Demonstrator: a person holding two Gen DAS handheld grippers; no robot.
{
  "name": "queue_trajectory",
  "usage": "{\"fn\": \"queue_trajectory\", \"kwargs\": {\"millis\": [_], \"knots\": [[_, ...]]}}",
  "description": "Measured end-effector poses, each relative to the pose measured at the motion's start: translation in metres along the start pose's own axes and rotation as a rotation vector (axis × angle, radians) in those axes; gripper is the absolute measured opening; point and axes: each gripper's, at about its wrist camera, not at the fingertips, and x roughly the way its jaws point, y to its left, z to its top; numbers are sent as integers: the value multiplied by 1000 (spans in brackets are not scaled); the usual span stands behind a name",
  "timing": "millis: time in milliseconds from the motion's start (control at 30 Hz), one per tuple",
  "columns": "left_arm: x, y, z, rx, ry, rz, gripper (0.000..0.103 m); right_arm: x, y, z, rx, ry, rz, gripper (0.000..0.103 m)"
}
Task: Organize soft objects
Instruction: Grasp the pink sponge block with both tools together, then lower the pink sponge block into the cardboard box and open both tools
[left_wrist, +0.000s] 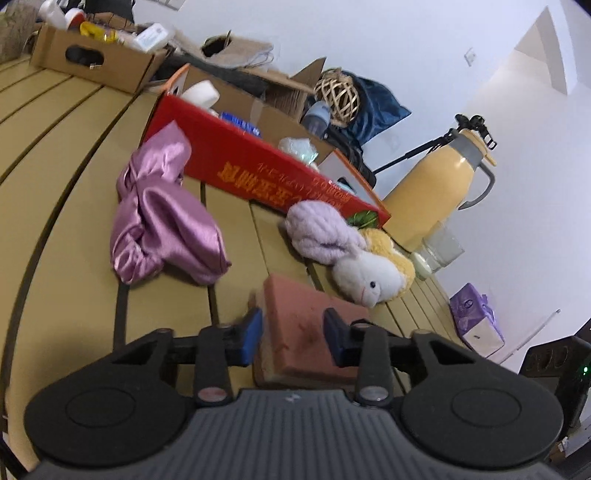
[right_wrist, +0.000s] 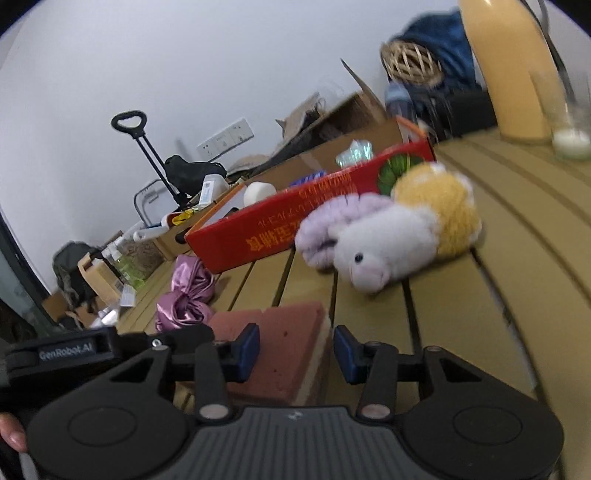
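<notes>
Here the sponge lies flat on the slatted table, low in the middle of the left wrist frame, its long axis running from the bottom up toward the upper left. The left gripper has its jaws apart on either side of the sponge; whether the pads press it I cannot tell. The right gripper is open and holds nothing, the sponge's corner between its fingers. The plush toy lies near the red box, nose pointing lower left. The purple cloth sits left of centre.
</notes>
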Motion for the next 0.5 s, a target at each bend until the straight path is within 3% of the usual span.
{"fn": "queue_trajectory", "kwargs": {"millis": [333,500], "knots": [[2,-8,-7,33,-28,22,32,-7,9,-6,-31,-26,-31,34],[-24,-31,-9,72,-123,-9,32,-41,24,3,-60,-88,-14,34]]}}
